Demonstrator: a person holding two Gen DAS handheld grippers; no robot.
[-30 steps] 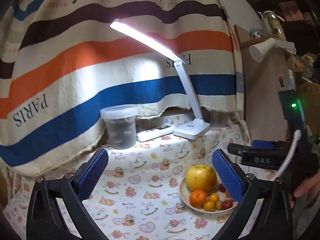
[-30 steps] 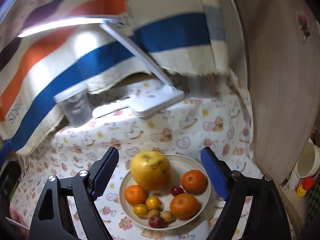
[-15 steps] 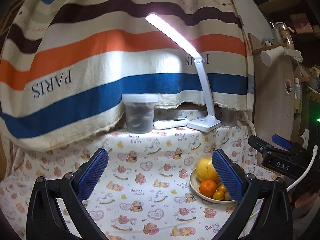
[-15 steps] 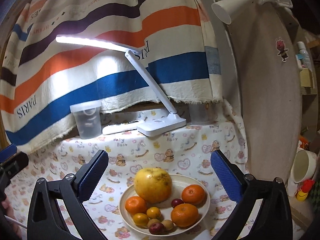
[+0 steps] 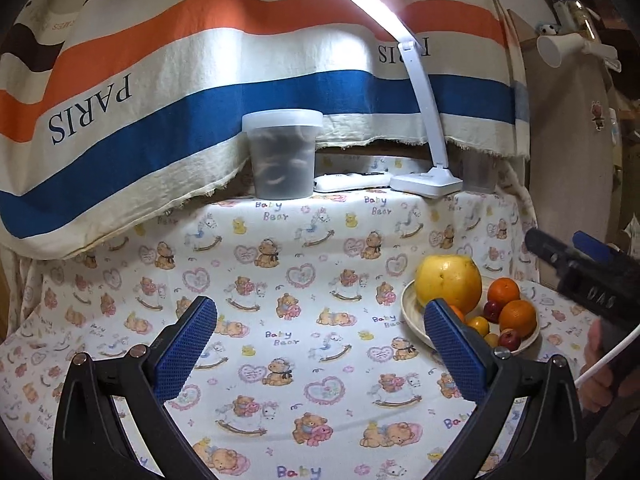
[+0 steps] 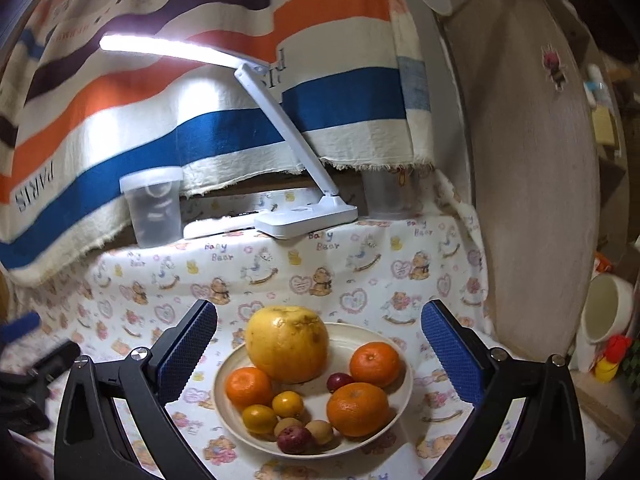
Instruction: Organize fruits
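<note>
Cream plate (image 6: 224,376) on the counter (image 5: 304,280), which wears a bear-print cloth. On the plate: big yellow fruit (image 6: 287,344) at 11 o'clock, three oranges (image 6: 357,409) at 9, 2 and 5 o'clock, small yellow fruits (image 6: 287,404) and a dark red one (image 6: 295,438) toward 6 o'clock, another red one (image 6: 339,382) near centre. Right gripper (image 6: 319,352) has just been opening and stands spread wide, blue pads (image 6: 188,352) either side of the plate, gripping nothing; the big fruit sits in the gap between them, untouched. Left gripper (image 5: 320,344) also spread wide and empty over bare cloth, plate at its 3 o'clock, partly behind the right-hand pad. Right gripper's black body and a hand (image 5: 600,364) show at the left view's 3 o'clock edge. Counter back: lidded tub (image 5: 282,152), white lamp (image 5: 428,136) lit, a remote (image 5: 352,181) between them. Striped cloth (image 5: 200,80) hangs behind.
</note>
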